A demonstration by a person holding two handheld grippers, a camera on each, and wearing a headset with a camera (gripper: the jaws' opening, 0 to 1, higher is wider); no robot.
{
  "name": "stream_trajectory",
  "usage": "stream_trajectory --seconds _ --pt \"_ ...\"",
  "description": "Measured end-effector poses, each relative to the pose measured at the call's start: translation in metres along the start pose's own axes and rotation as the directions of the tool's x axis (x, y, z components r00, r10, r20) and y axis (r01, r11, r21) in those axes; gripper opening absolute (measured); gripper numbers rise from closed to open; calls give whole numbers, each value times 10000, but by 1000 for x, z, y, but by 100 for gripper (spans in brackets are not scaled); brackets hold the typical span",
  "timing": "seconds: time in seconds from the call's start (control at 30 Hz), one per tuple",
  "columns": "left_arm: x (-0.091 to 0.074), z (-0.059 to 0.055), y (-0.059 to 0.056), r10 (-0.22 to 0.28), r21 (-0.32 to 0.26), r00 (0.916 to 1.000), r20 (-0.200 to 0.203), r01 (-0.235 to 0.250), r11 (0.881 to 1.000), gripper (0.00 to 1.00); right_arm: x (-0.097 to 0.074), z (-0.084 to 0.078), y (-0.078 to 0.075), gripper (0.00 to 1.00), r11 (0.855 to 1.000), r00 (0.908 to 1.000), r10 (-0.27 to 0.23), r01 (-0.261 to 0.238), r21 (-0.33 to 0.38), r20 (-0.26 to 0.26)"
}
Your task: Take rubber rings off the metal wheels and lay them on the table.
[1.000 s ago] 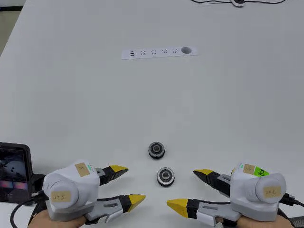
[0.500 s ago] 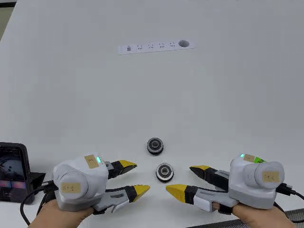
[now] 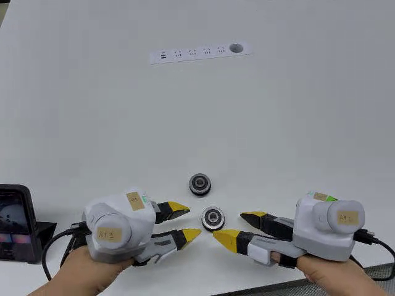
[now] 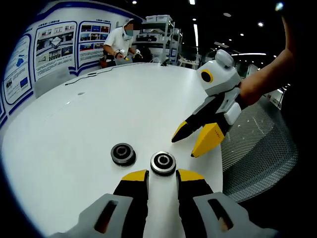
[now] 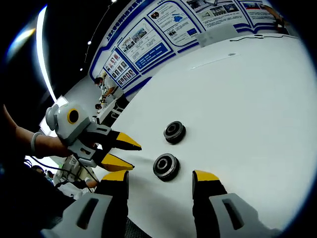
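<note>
Near wheel (image 3: pixel 213 217) lies flat low on the white table (image 3: pixel 278 123), and the far wheel (image 3: pixel 200 184) sits close by at its 11 o'clock without touching it. Each has a dark outer band round a metal hub.

The table runs wide and bare toward 12 o'clock as far as a white power strip (image 3: pixel 199 52), well away from the work. The tabletop ends just behind the grippers: its near edge cuts across at 5 o'clock, behind the right hand.

The left gripper (image 3: pixel 191 221) comes in from 8 o'clock with its jaws spread. Its yellow tips stand just short of the near wheel, which is lined up in the gap ahead of them. The right gripper (image 3: pixel 229 225) comes in from 4 o'clock with its jaws spread wider and holds nothing. Its lower tip reaches just below the wheel.

A dark screen (image 3: pixel 15 222) stands at 9 o'clock by the left edge, well apart from the grippers.

Against a second ago, both grippers have closed in on the near wheel from either side. The two wheels keep their places relative to each other.
</note>
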State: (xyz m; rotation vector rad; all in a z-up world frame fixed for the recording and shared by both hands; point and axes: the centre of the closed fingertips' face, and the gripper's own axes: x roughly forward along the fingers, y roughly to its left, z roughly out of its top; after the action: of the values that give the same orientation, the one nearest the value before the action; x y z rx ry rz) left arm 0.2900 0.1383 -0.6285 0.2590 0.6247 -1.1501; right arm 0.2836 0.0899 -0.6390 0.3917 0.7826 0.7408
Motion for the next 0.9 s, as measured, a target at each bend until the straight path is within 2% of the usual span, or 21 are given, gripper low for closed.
stream_trajectory --seconds 0.37,0.57,0.9 --pt "17 2 -6 -389 591 9984 -416 413 9974 18 5 1 2 51 9993 9998 177 -181 329 120" --pt "24 6 -5 -386 819 9977 -564 431 9957 14 6 3 4 51 9989 9994 262 -271 395 237" --pt "32 5 -2 -375 1172 9955 -872 476 9920 13 7 5 4 51 9981 9988 344 -360 500 340"
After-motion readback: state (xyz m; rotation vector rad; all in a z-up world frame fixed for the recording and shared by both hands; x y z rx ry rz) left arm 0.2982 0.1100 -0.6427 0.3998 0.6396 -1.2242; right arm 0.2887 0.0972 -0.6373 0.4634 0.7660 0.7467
